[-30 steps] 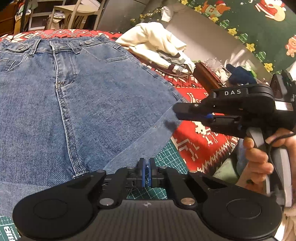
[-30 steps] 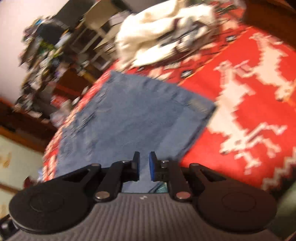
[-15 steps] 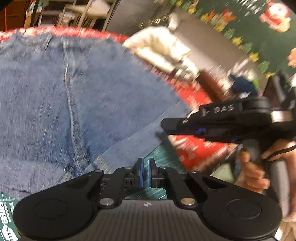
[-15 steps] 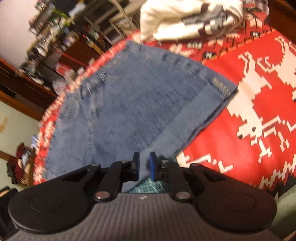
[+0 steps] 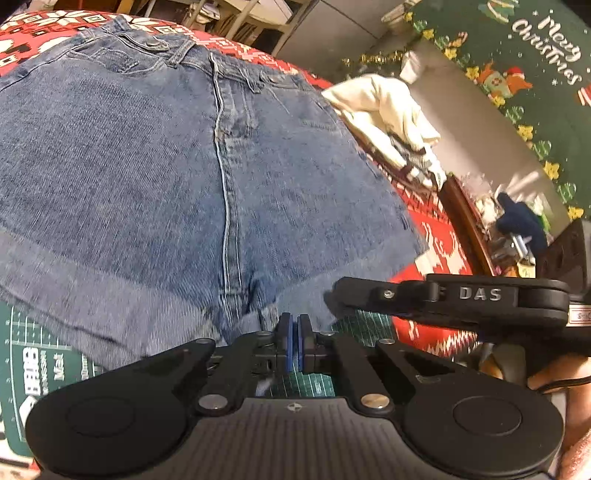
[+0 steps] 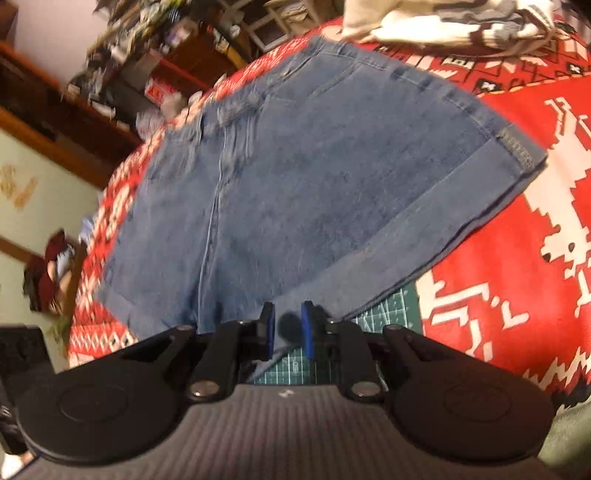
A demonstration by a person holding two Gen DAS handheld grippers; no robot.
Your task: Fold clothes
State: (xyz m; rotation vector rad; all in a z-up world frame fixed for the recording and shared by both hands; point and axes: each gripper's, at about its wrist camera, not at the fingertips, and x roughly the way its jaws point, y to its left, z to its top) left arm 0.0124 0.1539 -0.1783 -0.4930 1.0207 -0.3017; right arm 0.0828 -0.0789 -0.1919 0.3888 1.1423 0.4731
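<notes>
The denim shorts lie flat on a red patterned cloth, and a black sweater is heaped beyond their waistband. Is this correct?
Not quite. In the left wrist view the sweater heaped beyond the denim shorts is cream-white, not black. The shorts do lie flat on the red patterned cloth.

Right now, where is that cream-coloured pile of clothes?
The cream clothes pile lies on the red patterned cloth beyond the denim shorts, past their waistband's right corner; in the right wrist view it sits at the top edge.
</notes>
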